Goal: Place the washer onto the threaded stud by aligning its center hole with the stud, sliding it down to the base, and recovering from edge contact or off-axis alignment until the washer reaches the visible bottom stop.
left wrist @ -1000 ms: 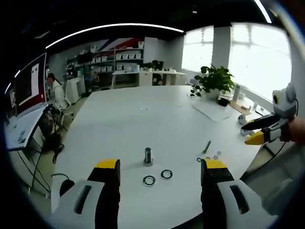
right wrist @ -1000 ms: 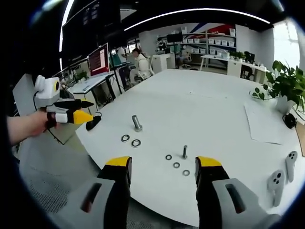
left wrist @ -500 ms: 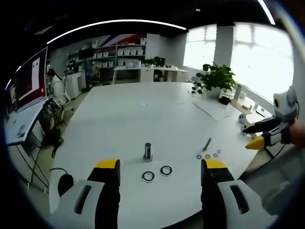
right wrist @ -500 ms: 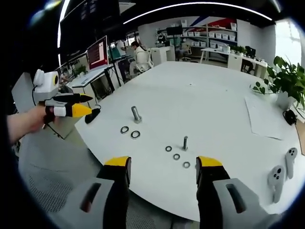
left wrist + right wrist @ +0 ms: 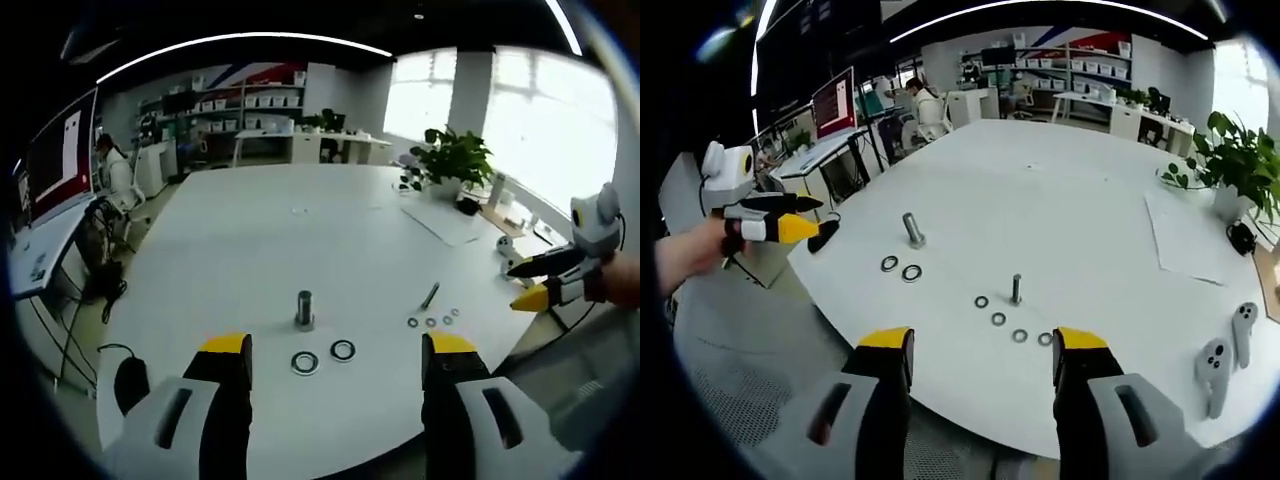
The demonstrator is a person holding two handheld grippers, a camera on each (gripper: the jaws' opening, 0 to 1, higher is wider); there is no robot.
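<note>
On the white table (image 5: 300, 230) a thick threaded stud (image 5: 304, 308) stands upright, with two large washers (image 5: 304, 362) (image 5: 343, 350) lying flat just in front of it. Further right stands a thin stud (image 5: 430, 296) beside several small washers (image 5: 430, 321). My left gripper (image 5: 337, 345) hovers short of the washers, open and holding nothing. In the right gripper view, the thick stud (image 5: 910, 229), the large washers (image 5: 889, 264) and the thin stud (image 5: 1017, 289) lie ahead of my right gripper (image 5: 982, 345), which is open and holding nothing. The left gripper (image 5: 780, 220) hangs off the table's left edge.
Two white hand controllers (image 5: 1215, 360) lie near the right table edge, with a sheet of paper (image 5: 1185, 225) and a potted plant (image 5: 1240, 160) behind them. Desks, a monitor and a seated person (image 5: 112, 180) stand beyond the table. A hand holds the right gripper (image 5: 545, 280) off the table's right side.
Both views have shifted slightly, so the studs and washers sit a little higher in each picture. Nothing on the table has moved. Both grippers remain open.
</note>
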